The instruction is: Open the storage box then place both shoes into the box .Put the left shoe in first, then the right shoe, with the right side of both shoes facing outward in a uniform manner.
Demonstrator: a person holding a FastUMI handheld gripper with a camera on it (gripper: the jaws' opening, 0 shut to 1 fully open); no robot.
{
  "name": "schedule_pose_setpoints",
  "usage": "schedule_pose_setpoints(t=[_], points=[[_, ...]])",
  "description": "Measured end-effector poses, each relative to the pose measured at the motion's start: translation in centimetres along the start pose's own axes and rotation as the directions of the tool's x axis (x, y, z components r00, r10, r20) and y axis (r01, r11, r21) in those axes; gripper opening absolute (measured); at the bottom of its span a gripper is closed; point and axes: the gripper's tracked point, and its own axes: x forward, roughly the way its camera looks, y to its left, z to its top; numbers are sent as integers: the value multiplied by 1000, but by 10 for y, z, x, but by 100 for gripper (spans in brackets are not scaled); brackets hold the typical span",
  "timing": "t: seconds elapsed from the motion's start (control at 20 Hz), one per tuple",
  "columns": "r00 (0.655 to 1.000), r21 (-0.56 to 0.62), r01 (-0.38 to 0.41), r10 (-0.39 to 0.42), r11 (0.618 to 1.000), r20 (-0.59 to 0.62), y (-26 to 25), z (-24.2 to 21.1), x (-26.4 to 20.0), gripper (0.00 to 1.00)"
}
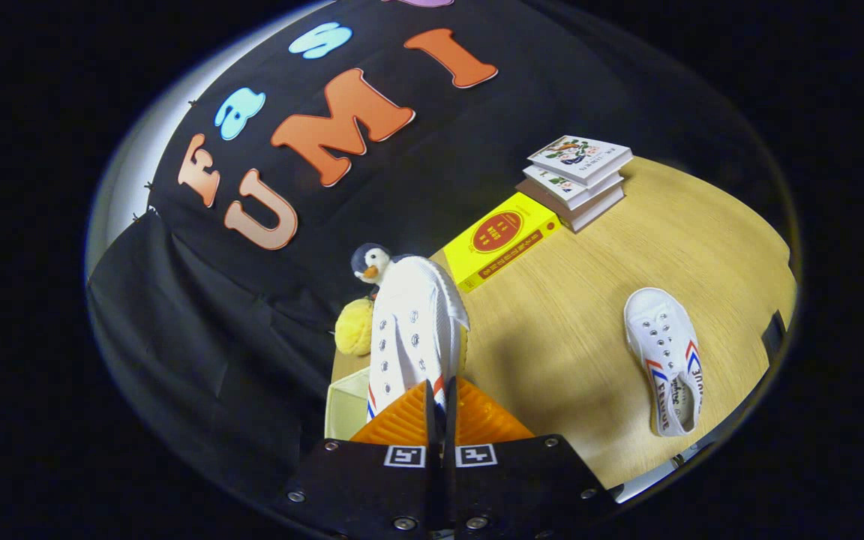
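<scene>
My gripper (438, 394) is shut on a white canvas shoe (411, 330) with red and blue stripes, pinching it at the heel side; the shoe stands out ahead of the fingers, toe away from me, lifted above the table. Just below and beside the held shoe shows a corner of the pale storage box (346, 405), its inside open to view. A second matching white shoe (666, 356) lies flat on the wooden table (574, 330), off to the side of the fingers, sole down.
A yellow book (501, 238) lies beyond the held shoe, with a stack of books (576, 180) farther back. A penguin toy (369, 264) and a yellow plush ball (355, 327) sit by the black cloth wall, close to the box.
</scene>
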Motion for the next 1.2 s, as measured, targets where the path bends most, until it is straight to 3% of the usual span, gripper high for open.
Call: schedule_pose_setpoints(t=[0.5,0.8,1.2], points=[[992,-49,-55,49,997,-114,81,-84,33,0],[986,-113,-29,9,993,-168,98,-132,57,0],[969,-156,69,-103,985,-225,86,-178,86,1]])
